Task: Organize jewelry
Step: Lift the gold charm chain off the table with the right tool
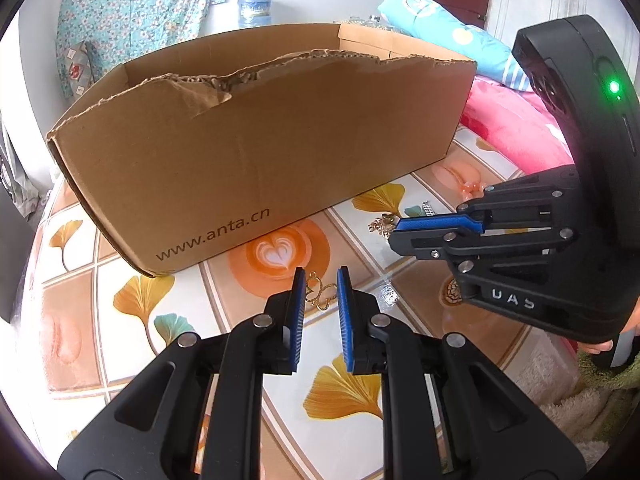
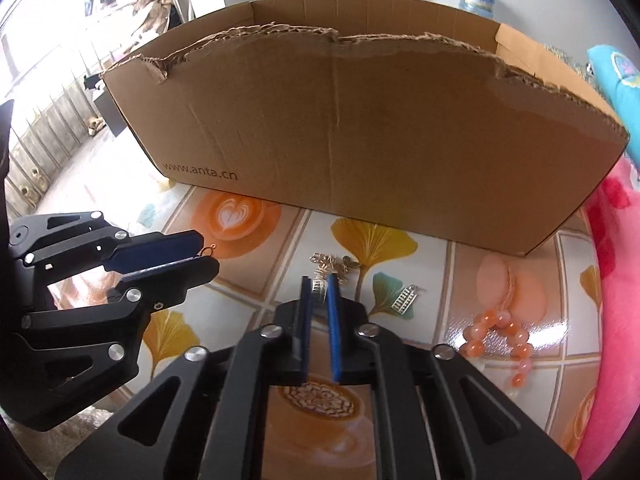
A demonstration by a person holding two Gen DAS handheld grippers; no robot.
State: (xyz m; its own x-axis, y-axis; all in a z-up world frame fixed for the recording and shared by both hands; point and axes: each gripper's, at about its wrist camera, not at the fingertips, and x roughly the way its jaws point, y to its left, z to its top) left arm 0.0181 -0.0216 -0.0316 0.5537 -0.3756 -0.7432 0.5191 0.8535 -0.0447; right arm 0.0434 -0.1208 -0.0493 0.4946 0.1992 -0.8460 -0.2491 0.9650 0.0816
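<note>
A brown cardboard box (image 1: 256, 148) with a torn front rim stands on the patterned table; it also shows in the right wrist view (image 2: 360, 132). My left gripper (image 1: 321, 280) is open, its pads either side of a gold openwork ornament (image 1: 320, 292) lying on the table. My right gripper (image 2: 319, 285) is nearly closed, its pads around a small silver piece (image 2: 319, 286) at the near end of a gold chain cluster (image 2: 334, 262). The right gripper also shows in the left wrist view (image 1: 404, 226), beside that cluster (image 1: 382, 226). A silver ladder-shaped clip (image 2: 405, 299) and an orange bead bracelet (image 2: 500, 332) lie to the right.
The table has a glossy cover (image 1: 132, 304) with ginkgo leaves and coffee cups. Pink bedding (image 2: 618, 280) borders the right edge. A blue pillow (image 1: 448, 32) and a water bottle (image 1: 254, 8) lie behind the box.
</note>
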